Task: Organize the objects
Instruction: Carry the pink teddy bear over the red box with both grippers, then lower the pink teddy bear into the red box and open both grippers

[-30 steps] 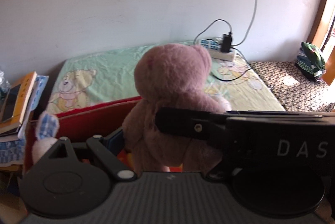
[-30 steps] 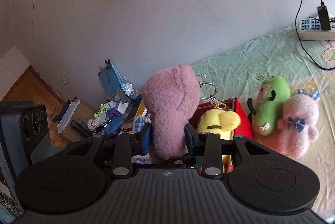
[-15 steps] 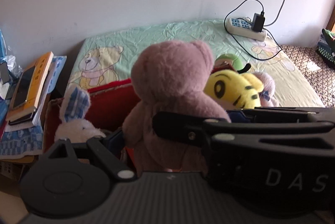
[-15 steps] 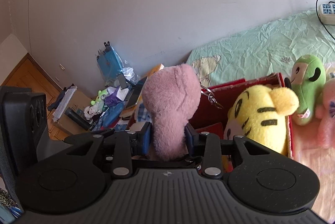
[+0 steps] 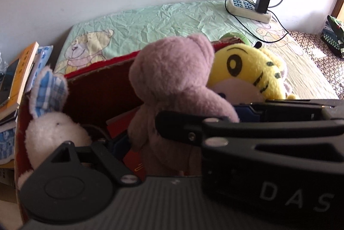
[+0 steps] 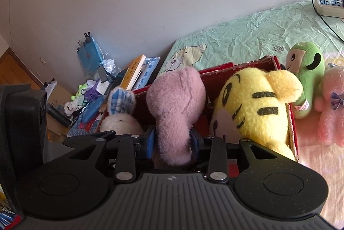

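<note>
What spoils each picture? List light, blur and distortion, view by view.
Left wrist view: fisheye bends the bed edge, corners go dark, sun glare whitens the far right, and the near hand-held gripper looms soft. Right wrist view: the wall curves, the pink bear and yellow tiger are sharp, and warm sunlight washes the lower right.

Upright mauve plush bear (image 6: 176,113) over red box (image 6: 277,62)

Pink bear (image 5: 172,88): upright in the red box (image 5: 103,83), back to the camera.
Right gripper (image 5: 180,139): reaches in from the right, blue pads squeezing the bear's body.
Left gripper (image 5: 137,167): only 1 finger (image 5: 101,156) clear, at lower left; closure unclear.
White bunny (image 5: 53,128): left end of box, checked blue ear up.
Yellow tiger (image 5: 247,73): right of the bear, touching it.
Bedsheet (image 5: 163,21): green, crumpled, behind the box.
Power strip (image 5: 249,7): far right on the bed, charger plugged in.
Books (image 5: 19,73): stacked at left.
</note>
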`<state>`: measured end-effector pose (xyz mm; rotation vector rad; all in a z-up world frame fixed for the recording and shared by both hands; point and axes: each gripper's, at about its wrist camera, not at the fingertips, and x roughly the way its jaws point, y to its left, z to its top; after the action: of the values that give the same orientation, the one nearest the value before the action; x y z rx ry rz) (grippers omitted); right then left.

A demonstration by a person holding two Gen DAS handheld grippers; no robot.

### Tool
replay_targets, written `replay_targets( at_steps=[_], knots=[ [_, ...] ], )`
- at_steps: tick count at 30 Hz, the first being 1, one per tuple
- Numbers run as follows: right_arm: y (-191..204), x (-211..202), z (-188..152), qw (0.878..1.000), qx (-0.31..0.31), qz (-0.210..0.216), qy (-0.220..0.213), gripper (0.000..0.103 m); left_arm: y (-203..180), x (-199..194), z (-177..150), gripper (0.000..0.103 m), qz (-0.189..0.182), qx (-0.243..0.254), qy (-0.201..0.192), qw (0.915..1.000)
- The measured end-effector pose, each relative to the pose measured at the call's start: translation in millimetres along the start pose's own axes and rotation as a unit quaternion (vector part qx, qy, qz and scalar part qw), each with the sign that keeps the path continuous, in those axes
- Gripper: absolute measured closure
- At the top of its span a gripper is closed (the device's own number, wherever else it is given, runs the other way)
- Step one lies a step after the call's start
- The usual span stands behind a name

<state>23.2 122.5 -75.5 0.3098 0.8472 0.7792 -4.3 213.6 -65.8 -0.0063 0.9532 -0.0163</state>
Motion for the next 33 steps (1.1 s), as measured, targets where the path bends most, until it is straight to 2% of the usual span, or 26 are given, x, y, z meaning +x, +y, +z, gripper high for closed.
replay_targets(
  at_steps=[7,10,12,33],
  knots=[
    [-3.0,7.0,1.1,1.0,0.0,-0.021,0.0,0.069,0.5,2.6,2.4,0.017,0.003,0.002,0.012,0.9999],
    [-3.7,5.4,-0.4,1.0,-0.002,-0.031,-0.002,0.081,-1.2,2.4,2.4,0.014,0.015,0.008,0.014,0.9997],
    [-5.1,3.7,-1.3,1.0,0.0,-0.027,-0.002,0.082,-1.3,2.5,1.8,0.014,0.017,0.01,0.014,0.9997],
    [-10.5,-10.2,-9.6,0.999,0.029,-0.02,0.006,0.084,-8.8,1.7,-4.6,0.014,0.028,0.026,0.027,0.9989]
  ],
)
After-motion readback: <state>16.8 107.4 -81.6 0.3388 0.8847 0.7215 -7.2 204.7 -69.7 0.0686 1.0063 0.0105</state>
